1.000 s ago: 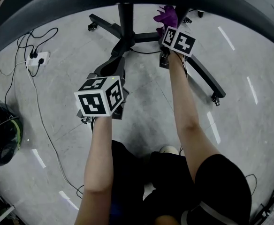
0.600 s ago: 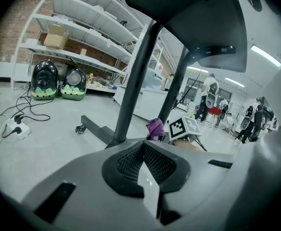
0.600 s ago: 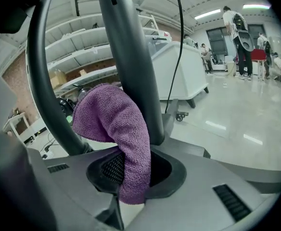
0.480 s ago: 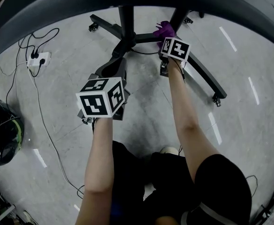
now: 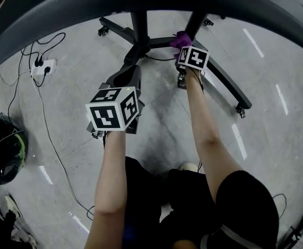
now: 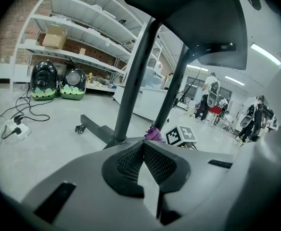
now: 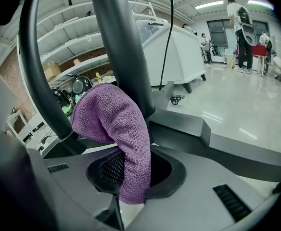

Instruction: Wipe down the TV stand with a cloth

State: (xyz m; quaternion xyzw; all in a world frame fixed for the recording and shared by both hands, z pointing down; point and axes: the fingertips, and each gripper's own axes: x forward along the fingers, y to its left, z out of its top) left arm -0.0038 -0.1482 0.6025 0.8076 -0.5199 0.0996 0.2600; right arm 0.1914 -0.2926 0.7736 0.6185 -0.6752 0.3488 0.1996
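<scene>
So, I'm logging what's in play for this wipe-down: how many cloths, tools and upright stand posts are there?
Purple cloth: 1
Tools (left tool, right tool): 2
Upright stand posts: 2
Total: 5

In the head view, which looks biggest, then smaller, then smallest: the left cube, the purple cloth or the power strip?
1. Left cube, though it is nearest the camera.
2. Power strip and cloth look about alike, so I won't rank them.

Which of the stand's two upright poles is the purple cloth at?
The right pole, where the right gripper holds the cloth; the left pole stands bare.
</scene>
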